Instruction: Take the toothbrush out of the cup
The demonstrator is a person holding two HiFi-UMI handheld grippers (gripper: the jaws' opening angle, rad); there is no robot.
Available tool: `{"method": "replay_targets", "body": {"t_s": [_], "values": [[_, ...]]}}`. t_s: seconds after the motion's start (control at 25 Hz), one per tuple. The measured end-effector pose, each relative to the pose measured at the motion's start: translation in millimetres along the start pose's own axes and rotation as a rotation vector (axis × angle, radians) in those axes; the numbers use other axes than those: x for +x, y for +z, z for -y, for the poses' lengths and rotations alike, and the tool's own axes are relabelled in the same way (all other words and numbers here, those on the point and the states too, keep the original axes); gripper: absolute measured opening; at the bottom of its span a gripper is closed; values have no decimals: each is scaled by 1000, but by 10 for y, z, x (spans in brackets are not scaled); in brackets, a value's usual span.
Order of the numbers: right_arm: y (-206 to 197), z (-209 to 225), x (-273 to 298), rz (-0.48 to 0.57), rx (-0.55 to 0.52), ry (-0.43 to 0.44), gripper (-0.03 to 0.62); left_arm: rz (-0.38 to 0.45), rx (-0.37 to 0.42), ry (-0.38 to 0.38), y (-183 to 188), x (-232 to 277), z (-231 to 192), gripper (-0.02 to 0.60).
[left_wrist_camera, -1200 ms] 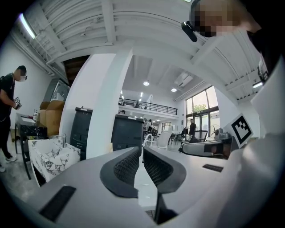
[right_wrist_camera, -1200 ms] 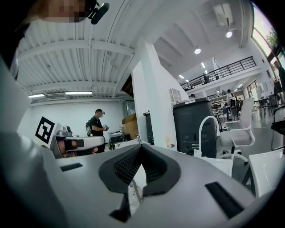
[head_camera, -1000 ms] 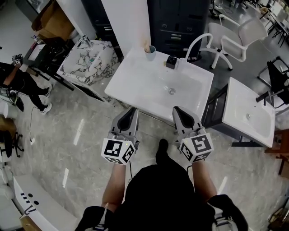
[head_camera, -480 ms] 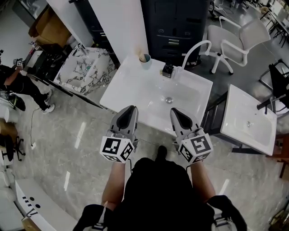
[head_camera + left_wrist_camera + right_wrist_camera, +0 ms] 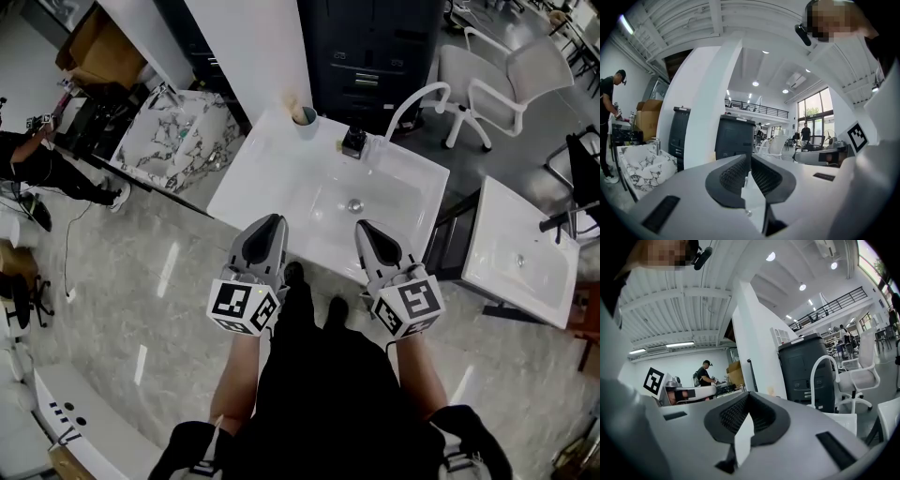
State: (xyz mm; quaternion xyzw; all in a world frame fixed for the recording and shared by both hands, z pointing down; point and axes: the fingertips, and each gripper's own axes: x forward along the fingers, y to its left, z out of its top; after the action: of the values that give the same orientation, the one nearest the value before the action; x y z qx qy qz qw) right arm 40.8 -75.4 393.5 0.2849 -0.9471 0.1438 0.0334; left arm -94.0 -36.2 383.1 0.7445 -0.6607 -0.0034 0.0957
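White washbasin's [image 5: 281, 178] far-left corner holds the cup [image 5: 305, 116]; arriving with left gripper [image 5: 270, 221] and right gripper [image 5: 366, 228] jaws closed and empty, you could topple it.

**Ana:** Where can you get in?

**Ben:** Go over the white counter [image 5: 272, 173]. It is bare from its near edge up to the cup [image 5: 305, 115]. Your left gripper [image 5: 272, 221] has open room straight ahead.

**Ana:** What is in your way?

**Ben:** The cup sits in the far left corner, close by the white pillar [image 5: 258, 47], so that side is tight. The black tap block [image 5: 353, 142] and the bent white pipe [image 5: 412, 97] stand to the cup's right, with a bare gap between. The bowl [image 5: 328, 211] ahead of your right gripper [image 5: 364, 227] is open too.
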Motion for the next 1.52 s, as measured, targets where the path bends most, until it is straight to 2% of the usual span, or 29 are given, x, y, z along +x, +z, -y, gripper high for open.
{"method": "replay_targets", "body": {"t_s": [0.24, 0.72, 1.16, 1.52], "values": [[84, 111, 288, 1, -24, -53, 31, -3, -9, -28, 41, 309, -270, 43], [364, 320, 1025, 0, -61, -154, 30, 16, -22, -145, 265, 1150, -863, 43], [388, 411, 1503, -20, -48, -251, 29, -34, -8, -229, 236, 1744, -1327, 43], [298, 441, 1663, -39, -14, -335, 31, -116, 2, -269, -27, 2095, -1624, 63]]}}
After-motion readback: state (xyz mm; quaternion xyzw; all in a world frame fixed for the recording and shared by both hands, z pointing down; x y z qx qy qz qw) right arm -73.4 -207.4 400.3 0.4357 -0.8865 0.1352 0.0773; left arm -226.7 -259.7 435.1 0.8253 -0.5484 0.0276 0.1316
